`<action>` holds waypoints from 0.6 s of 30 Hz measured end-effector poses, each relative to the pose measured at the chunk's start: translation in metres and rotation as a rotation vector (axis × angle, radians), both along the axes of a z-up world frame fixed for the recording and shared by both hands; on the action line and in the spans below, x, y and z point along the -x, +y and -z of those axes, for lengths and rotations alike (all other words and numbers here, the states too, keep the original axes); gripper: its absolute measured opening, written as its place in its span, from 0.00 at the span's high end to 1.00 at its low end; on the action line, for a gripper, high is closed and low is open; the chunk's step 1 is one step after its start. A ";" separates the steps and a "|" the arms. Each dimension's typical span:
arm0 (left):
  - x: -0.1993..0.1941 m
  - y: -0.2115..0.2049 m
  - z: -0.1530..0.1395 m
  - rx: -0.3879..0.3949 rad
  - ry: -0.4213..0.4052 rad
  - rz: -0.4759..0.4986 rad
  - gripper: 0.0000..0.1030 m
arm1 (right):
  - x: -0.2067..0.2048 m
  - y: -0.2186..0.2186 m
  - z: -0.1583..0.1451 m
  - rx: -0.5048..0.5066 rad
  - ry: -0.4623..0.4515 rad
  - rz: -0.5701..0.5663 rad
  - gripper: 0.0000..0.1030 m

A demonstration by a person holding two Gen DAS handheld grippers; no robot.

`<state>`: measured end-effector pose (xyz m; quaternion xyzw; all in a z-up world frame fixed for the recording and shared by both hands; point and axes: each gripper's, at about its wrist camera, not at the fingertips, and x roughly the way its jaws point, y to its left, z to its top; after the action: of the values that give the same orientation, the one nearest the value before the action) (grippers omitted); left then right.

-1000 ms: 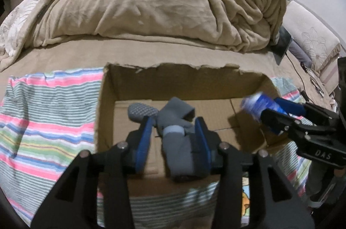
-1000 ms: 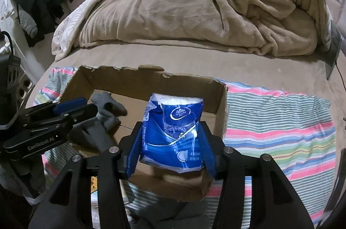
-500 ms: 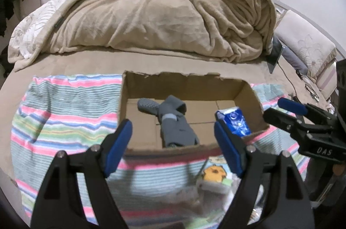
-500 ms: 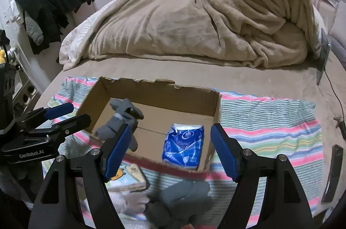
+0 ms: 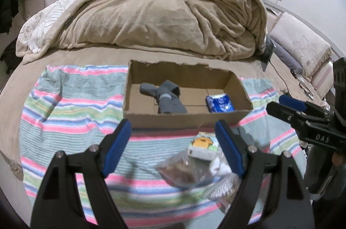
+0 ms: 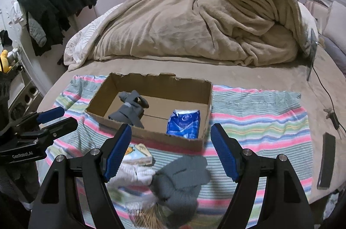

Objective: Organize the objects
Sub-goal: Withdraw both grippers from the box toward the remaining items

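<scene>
On the bed, atop a striped towel (image 5: pixel 71 112), I see the cardboard box (image 5: pixel 183 118) with its near wall facing my two grippers. Inside it a grey sock bundle (image 5: pixel 166 97) lies left of centre, and a blue tissue pack (image 5: pixel 219 103) rests against the right-hand wall, the two well apart on the box floor. My left gripper (image 5: pixel 173 148) hangs short of the box with its fingers (image 5: pixel 117 148) spread wide and nothing between them. My right gripper (image 6: pixel 170 151) is likewise wide open and empty, its fingers (image 6: pixel 223 153) framing the near wall of the box. Just before the box, on the towel, lies a small pack with a yellow cartoon figure (image 5: pixel 203 145), touching a clear bag of something brown (image 5: pixel 183 171) that is too blurred for me to identify. From the right wrist view another grey sock (image 6: pixel 183 177) sits near the camera beside a white cloth item (image 6: pixel 134 173), both out of focus. Behind the box a tan blanket (image 6: pixel 194 25) is heaped across the bed. A dark phone (image 6: pixel 326 159) rests at the towel's far right edge.
</scene>
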<state>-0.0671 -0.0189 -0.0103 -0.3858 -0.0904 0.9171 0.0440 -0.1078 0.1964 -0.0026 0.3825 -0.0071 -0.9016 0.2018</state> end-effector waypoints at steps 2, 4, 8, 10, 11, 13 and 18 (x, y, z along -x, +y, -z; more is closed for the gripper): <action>-0.005 0.003 0.003 0.005 -0.008 0.003 0.21 | -0.005 0.003 0.002 0.000 -0.005 0.001 0.24; -0.009 0.005 0.008 0.004 -0.018 0.007 0.21 | -0.009 0.006 0.006 -0.001 -0.012 0.003 0.24; -0.015 0.010 0.020 0.010 -0.047 0.016 0.21 | -0.015 0.010 0.014 -0.003 -0.030 0.003 0.24; -0.017 0.012 0.026 0.016 -0.060 0.021 0.21 | -0.017 0.012 0.019 -0.006 -0.042 0.003 0.24; -0.018 0.012 0.029 0.019 -0.068 0.022 0.21 | -0.018 0.013 0.022 -0.006 -0.048 0.003 0.24; -0.021 0.012 0.038 0.022 -0.087 0.026 0.21 | -0.018 0.014 0.029 -0.008 -0.065 0.005 0.24; -0.024 0.016 0.057 0.030 -0.134 0.039 0.20 | -0.018 0.017 0.043 -0.007 -0.100 0.010 0.24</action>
<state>-0.0431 -0.0026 -0.0668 -0.4485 -0.0718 0.8895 0.0501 -0.0898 0.2136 -0.0460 0.4277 -0.0162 -0.8824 0.1953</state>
